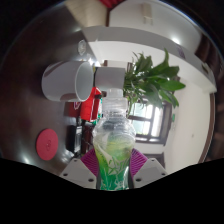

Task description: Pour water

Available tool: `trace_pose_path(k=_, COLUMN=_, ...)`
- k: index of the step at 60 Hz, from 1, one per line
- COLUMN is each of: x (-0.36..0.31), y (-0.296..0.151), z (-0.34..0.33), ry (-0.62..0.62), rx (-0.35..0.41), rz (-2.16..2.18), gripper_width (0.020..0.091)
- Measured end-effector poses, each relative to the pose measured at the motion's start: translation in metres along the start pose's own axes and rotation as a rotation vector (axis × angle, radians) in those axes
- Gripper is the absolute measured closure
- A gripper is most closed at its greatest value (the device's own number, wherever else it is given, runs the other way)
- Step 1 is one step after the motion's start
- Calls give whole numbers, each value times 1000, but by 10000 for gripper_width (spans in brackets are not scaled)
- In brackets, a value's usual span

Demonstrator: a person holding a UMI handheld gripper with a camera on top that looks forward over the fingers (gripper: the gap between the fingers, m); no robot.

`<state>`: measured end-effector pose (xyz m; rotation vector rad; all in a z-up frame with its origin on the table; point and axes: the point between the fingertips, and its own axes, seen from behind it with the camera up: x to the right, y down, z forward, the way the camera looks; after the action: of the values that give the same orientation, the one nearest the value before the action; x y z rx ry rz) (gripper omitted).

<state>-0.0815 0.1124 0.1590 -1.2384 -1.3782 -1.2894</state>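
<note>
bottle (pixel 116 150) clenched between the fingers (pixel 115 172), grey cup (pixel 66 80) and plant (pixel 152 80) beyond.

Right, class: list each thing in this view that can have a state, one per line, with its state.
plastic bottle: upright between the fingers, held, cap end up, part full of liquid.
gripper: shut on the bottle.
white cup: tilted on its side, mouth hidden.
potted plant: leafy, beyond the bottle.

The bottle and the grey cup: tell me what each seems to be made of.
bottle: looks like clear thin plastic, see-through with a green tint low down, glossy highlights; held between the gripper fingers.
grey cup: matte, opaque, smooth wall; plastic or ceramic, cannot tell which.
</note>
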Motion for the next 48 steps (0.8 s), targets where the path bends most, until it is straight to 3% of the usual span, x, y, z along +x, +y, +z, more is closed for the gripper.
trace_pose_path(k=15, x=23, y=-31, z=23, ry=128, rx=32, rz=-495, gripper_width=739)
trace_pose_path(k=28, x=22, y=-41, z=25, ry=133, rx=49, rz=-427, gripper_width=738)
trace_pose_path(k=33, x=27, y=-37, z=19, ry=131, rx=49, rz=-278, gripper_width=740)
trace_pose_path(k=48, x=30, y=-15, z=-1, ry=-58, rx=57, rz=721, gripper_width=742)
